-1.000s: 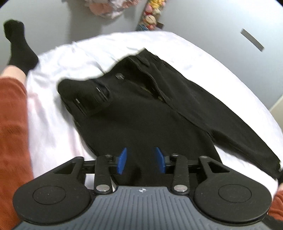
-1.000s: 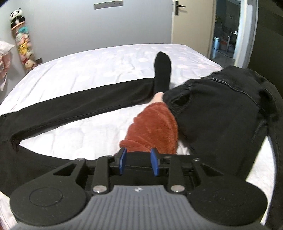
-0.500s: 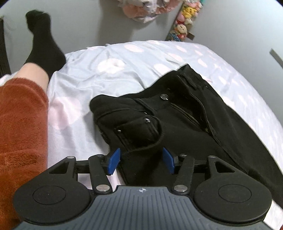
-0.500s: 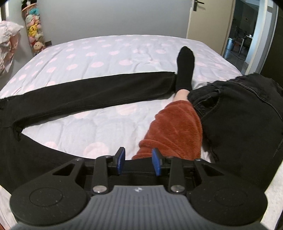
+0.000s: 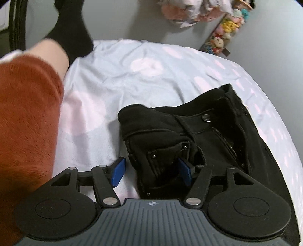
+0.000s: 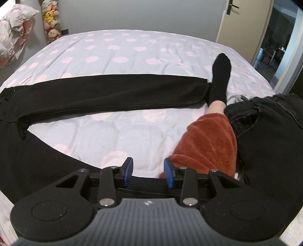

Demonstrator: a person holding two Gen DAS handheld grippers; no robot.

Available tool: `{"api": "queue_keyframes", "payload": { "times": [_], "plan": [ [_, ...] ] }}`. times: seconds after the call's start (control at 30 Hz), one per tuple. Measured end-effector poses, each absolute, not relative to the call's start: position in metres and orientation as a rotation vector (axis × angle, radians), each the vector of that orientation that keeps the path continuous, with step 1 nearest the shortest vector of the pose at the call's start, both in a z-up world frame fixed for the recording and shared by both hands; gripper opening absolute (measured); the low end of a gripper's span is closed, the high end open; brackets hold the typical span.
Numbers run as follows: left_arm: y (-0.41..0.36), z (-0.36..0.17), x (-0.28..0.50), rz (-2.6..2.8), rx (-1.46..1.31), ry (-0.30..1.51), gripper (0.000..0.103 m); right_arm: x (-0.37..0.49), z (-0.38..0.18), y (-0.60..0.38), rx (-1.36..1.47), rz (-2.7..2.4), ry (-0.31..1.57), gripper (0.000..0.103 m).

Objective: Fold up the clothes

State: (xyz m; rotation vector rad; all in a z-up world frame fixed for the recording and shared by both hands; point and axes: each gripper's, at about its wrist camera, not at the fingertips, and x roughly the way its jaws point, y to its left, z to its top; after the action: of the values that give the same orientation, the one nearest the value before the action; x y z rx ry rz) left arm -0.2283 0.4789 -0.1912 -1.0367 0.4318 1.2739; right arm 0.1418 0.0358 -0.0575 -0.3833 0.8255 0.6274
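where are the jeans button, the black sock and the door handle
jeans button [image 5: 206, 118], left wrist view, on its metal face
black sock [image 6: 219, 79], right wrist view, mid-foot
door handle [image 6: 232, 6], right wrist view, on the lever

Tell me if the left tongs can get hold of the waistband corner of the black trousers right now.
Probably yes. The left tongs are open with the waistband corner of the black trousers already between the pads; one pad sits over the bed sheet, the other is tucked in the cloth. Nothing blocks closing.

Black jeans lie on a bed sheet of pale lilac-blue with pink polka dots. The trouser leg is fuzzy rust-orange, the sock black — and both tools carry blue pads.
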Motion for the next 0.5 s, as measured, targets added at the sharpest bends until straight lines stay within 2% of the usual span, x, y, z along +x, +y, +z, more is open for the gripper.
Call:
{"api": "queue_keyframes", "payload": {
  "times": [0.03,0.07,0.13,0.2,0.3,0.43,0.5],
  "plan": [
    [0.48,-0.192,-0.227,1.274,-1.033,0.429,0.061,0.141,-0.057,0.038,-0.385,0.633,0.825,0.039],
    [0.478,-0.191,-0.226,1.281,-1.008,0.434,0.058,0.139,-0.056,0.04,-0.387,0.639,0.824,0.039],
    [0.472,-0.184,-0.222,1.3,-0.944,0.436,0.03,0.135,-0.055,0.042,-0.393,0.65,0.816,0.039],
    [0.46,-0.171,-0.217,1.319,-0.832,0.43,0.023,0.131,-0.054,0.044,-0.406,0.657,0.804,0.039],
    [0.45,-0.159,-0.206,1.357,-0.692,0.484,0.021,0.125,-0.052,0.042,-0.429,0.653,0.782,0.039],
    [0.468,-0.184,-0.21,1.385,-0.811,0.587,0.022,0.125,-0.048,0.036,-0.428,0.628,0.772,0.039],
    [0.468,-0.186,-0.204,1.4,-0.78,0.623,0.023,0.127,-0.046,0.032,-0.425,0.612,0.77,0.039]
  ]
}}
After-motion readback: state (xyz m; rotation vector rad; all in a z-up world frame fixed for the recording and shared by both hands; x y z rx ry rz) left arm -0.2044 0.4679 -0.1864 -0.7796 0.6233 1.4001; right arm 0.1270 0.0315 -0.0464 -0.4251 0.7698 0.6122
